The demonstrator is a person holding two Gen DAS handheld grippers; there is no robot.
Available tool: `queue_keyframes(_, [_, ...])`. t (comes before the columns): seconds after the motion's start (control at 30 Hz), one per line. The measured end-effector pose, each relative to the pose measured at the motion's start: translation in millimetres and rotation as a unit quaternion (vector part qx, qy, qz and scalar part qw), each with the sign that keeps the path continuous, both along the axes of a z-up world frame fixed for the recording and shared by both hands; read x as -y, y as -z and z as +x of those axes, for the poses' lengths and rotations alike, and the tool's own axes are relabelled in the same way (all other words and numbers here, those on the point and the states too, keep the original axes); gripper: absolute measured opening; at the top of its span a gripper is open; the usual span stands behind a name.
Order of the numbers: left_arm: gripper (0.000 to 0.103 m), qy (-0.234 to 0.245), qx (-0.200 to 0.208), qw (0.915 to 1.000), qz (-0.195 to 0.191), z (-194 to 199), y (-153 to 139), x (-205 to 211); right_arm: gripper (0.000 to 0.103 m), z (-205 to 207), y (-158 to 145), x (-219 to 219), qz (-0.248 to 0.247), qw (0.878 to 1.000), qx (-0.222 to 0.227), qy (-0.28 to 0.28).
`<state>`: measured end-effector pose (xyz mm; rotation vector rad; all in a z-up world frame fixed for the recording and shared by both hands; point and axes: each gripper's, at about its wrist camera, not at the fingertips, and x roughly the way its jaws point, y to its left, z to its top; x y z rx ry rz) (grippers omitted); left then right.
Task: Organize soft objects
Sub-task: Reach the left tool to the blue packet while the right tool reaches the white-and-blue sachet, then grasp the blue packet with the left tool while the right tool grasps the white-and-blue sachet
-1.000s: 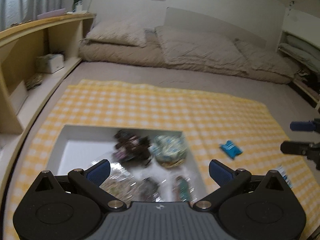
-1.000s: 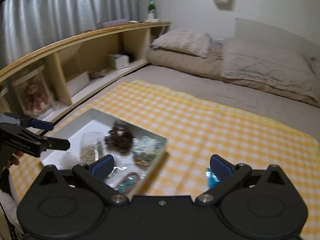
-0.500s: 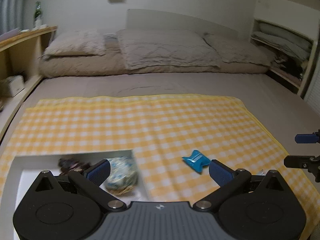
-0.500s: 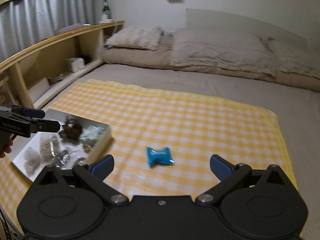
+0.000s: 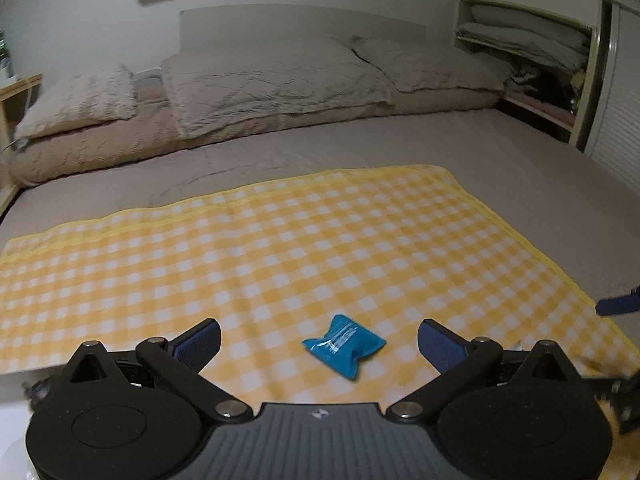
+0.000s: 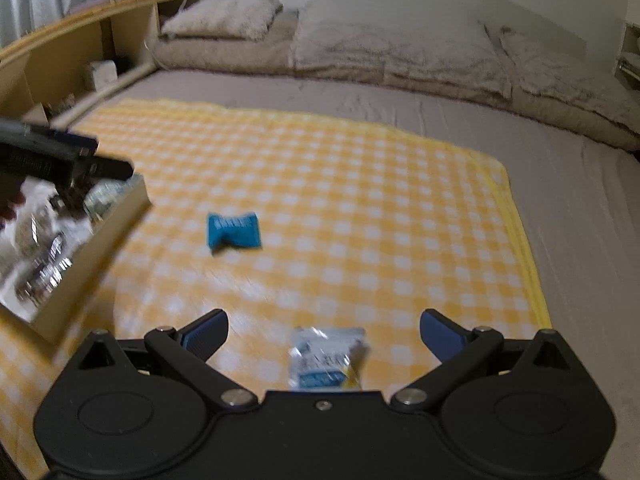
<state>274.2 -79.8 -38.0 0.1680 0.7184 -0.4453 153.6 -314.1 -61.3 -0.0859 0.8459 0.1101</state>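
A small blue soft packet point(image 5: 344, 345) lies on the yellow checked cloth point(image 5: 280, 248), between the fingers of my open left gripper point(image 5: 319, 338). It also shows in the right wrist view point(image 6: 233, 230), out ahead. A white and blue packet point(image 6: 326, 356) lies between the fingers of my open right gripper point(image 6: 324, 330). The shallow box point(image 6: 100, 236) holding several packets sits at the left of the right wrist view, with my left gripper point(image 6: 84, 156) above it. Both grippers are empty.
The cloth lies on a grey mattress point(image 5: 460, 148) with beige pillows point(image 5: 272, 80) at the head. A wooden shelf unit point(image 6: 80, 48) runs along the left side. A recessed shelf with folded bedding point(image 5: 528, 44) is at the right.
Both grippers have swung right, away from the box. The blue packet now lies between my left fingers, and the white and blue packet has come into view between my right fingers.
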Motion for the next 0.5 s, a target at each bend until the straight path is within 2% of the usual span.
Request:
queue_keyframes(0.23, [0.103, 0.025, -0.015, 0.9996, -0.002, 31, 27, 32, 0.103, 9, 43, -2, -0.047, 0.997, -0.050, -0.023])
queue_keyframes(0.5, [0.103, 0.057, -0.024, 0.9981, 0.003, 61, 57, 57, 0.103, 10, 81, -5, -0.074, 0.990, -0.097, -0.066])
